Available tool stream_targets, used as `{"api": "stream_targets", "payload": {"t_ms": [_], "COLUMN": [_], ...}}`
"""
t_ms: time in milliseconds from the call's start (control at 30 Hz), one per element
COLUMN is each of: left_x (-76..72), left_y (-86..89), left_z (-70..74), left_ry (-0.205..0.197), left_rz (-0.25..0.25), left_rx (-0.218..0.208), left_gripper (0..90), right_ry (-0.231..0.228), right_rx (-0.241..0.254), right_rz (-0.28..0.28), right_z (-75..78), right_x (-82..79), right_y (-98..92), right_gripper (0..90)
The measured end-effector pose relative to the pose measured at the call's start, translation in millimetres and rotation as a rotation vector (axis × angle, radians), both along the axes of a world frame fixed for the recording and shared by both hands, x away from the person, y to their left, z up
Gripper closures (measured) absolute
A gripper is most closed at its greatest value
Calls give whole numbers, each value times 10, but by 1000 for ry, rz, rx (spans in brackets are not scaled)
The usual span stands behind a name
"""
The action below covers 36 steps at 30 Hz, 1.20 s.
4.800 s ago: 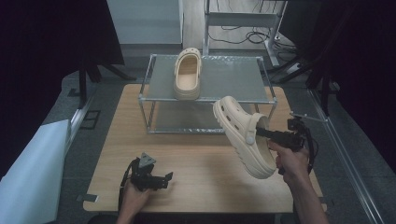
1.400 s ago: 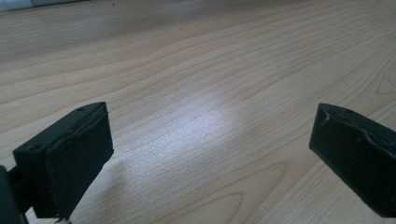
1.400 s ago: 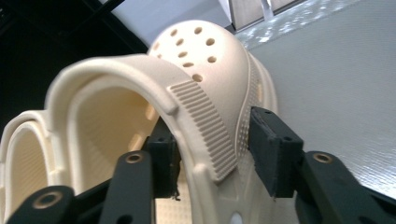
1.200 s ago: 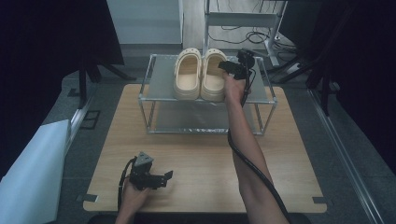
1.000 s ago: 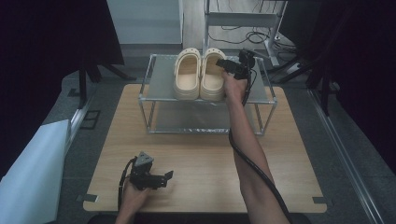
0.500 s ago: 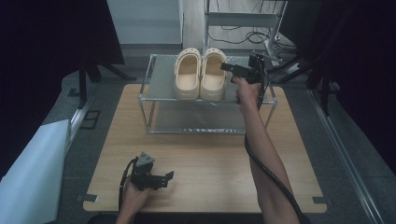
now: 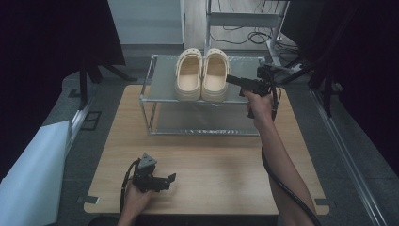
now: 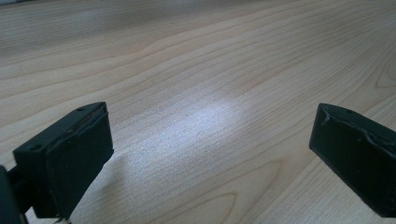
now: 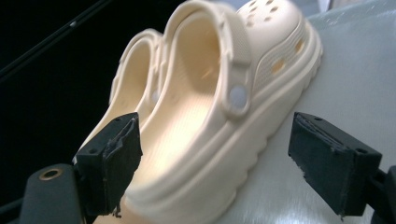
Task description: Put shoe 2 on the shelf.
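Beside the right clog (image 7: 215, 75) on the rack's top shelf (image 7: 162, 84), the right hand-held gripper (image 7: 229, 79) points level at the shoe's outer side, its tips just short of the sole edge. Its jaws have just been opening and now stand wide. In the right gripper view the clog's (image 9: 224, 116) heel end lies ahead of and between the two black jaws, and neither pad presses on it. The right hand (image 7: 256, 101) holds the tool over the shelf's right part, the cable trailing down along the forearm.

The right clog sits flat on its sole, toe pointing away from the person, close against the left clog (image 7: 188, 75), which lies the same way. Both are cream coloured and rest at the middle of the metal shelf.

Near the front edge of the wooden table (image 7: 211, 160), the left hand-held gripper (image 7: 170, 179) rests low under the left hand (image 7: 136, 200). Its jaws are spread wide over bare wood (image 8: 201, 116), with nothing between them.
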State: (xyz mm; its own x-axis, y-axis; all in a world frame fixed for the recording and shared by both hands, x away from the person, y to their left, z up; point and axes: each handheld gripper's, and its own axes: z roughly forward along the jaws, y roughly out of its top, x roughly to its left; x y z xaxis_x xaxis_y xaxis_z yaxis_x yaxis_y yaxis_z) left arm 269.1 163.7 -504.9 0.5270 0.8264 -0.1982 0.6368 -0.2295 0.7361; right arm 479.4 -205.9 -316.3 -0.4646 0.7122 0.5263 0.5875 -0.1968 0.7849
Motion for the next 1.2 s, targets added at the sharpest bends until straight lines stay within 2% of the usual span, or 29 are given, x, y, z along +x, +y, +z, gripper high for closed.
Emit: {"api": "stream_targets", "payload": {"t_ms": [67,233,267,300,533,567,633,867,967,1033,1067,1100,1133,1167,1200], "left_x": [0,0,-1,-2,-1,-1,-3,1,0,-1,-2,-3,-5,-5,-4], "left_y": [2,-2,-3,-4,-3,-5,-10,-14,-9,-11,-11,-15,-19,-20,-20], "left_z": [-1,-5,-4,-4,-6,-7,-10,-17,-16,-16,-17,-21,-24,-28,-32], "left_ry": [0,1,1,1,1,2,3,5,0,-6,-8,-12,-12,-12,-12], "left_rz": [0,1,2,2,2,2,1,-10,-16,-20,-24,-24,-25,-28,-33], "left_rx": [-1,-5,-3,-2,0,1,1,6,0,-3,5,11,16,25,35], "left_gripper": [0,0,0,0,0,0,0,0,0,0,0,0,0,0,0], "right_ry": [-2,-24,-29,-29,-46,-52,-54,-85,-100,-104,-103,-103,-90,-90,-83], "right_rx": [-3,-54,-69,-69,-131,-147,-160,-287,-361,-397,-438,-438,-473,-473,-487], "right_rz": [8,51,69,69,129,142,147,193,213,216,221,221,229,229,234], "right_z": [-9,-60,-91,-91,-233,-277,-298,-526,-663,-770,-890,-890,-1026,-1026,-1098], "right_x": [-39,-234,-314,-314,-591,-669,-710,-1001,-1123,-1206,-1290,-1290,-1375,-1375,-1416], "right_y": [-12,-77,-107,-107,-214,-237,-247,-311,-328,-330,-328,-328,-315,-315,-310], "right_gripper": [166,159,153,153,144,143,142,132,116,88,67,67,39,39,25]}}
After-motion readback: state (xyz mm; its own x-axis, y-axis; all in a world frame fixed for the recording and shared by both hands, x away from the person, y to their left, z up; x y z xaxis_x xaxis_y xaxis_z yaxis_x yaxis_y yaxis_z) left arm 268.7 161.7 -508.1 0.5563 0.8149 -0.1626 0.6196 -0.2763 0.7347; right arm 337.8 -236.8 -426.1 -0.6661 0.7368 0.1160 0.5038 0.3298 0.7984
